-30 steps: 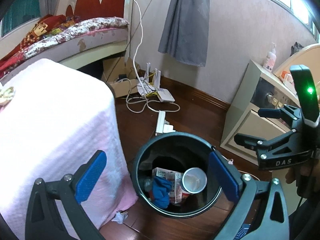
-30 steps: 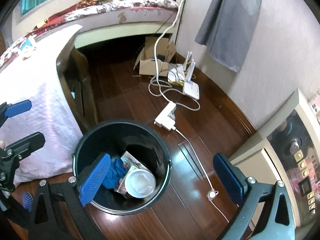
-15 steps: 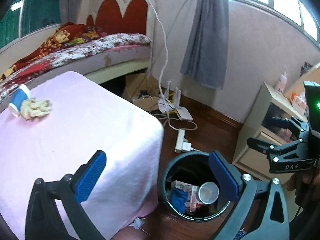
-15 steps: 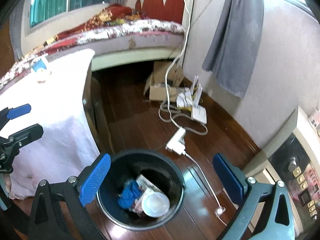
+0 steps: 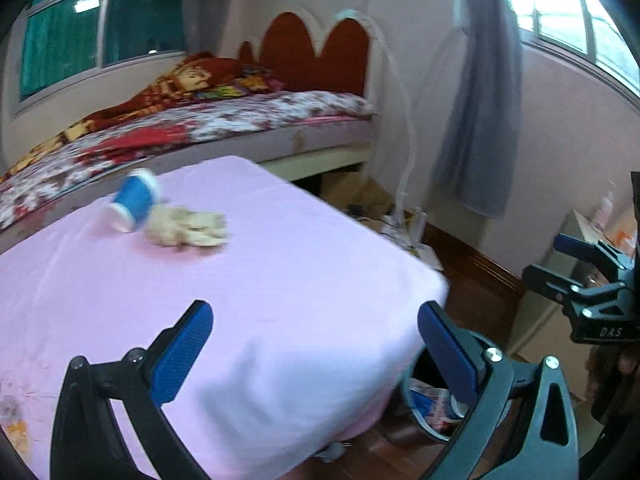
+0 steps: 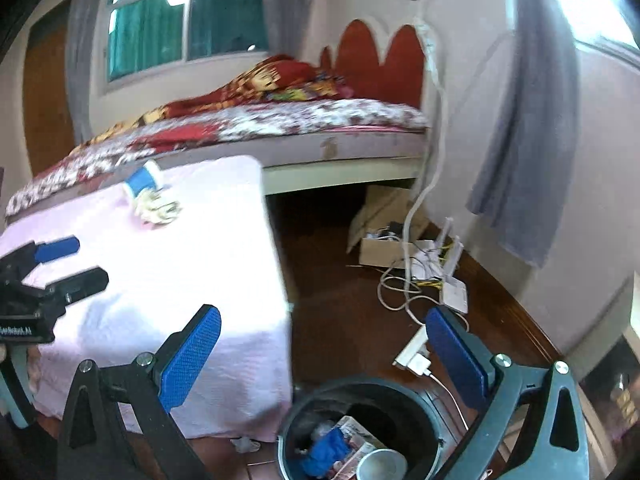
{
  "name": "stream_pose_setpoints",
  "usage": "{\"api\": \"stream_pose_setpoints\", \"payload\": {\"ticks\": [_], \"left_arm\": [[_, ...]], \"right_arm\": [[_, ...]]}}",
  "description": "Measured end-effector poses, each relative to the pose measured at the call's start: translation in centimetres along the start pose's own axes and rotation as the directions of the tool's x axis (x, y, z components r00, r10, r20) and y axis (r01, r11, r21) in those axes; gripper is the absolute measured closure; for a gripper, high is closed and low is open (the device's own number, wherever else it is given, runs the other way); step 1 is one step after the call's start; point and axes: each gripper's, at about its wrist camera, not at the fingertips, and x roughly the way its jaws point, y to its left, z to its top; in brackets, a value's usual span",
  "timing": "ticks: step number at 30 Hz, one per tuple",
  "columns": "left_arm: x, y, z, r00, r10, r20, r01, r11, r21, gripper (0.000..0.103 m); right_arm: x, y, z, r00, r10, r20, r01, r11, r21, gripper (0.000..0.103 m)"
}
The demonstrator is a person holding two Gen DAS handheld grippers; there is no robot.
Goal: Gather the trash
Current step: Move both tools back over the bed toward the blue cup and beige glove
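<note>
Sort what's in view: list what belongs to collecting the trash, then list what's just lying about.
Part of the job:
blue paper cup lying on its side on the pink-covered table
crumpled tissue beside it
black trash bin, already holding trash
left gripper and right gripper, both open and empty

Just lying about:
bed
cardboard box
router
power strip
grey curtain
</note>
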Motion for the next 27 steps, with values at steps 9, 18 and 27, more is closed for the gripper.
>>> {"api": "stream_pose_setpoints", "payload": {"ticks": [9, 18, 27], "left_arm": [[-0.4, 10.4, 0.6, 0.989, 0.145, -0.013, -0.145, 0.982, -0.122, 0.001], [2.0, 17.5, 1.8, 0.977, 0.208, -0.044, -0.212, 0.966, -0.150, 0.004], [6.6, 21.3, 2.8, 0.980, 0.184, -0.074, -0.193, 0.969, -0.152, 0.010]], "right_arm": [[5.1, 8.5, 4.8, 0.987, 0.158, -0.021, -0.160, 0.984, -0.079, 0.000], [14.0, 18.6, 9.6, 0.956, 0.278, -0.096, -0.292, 0.931, -0.220, 0.016], [24.3, 24.8, 12.0, 0.918, 0.324, -0.229, -0.379, 0.887, -0.264, 0.024]]}}
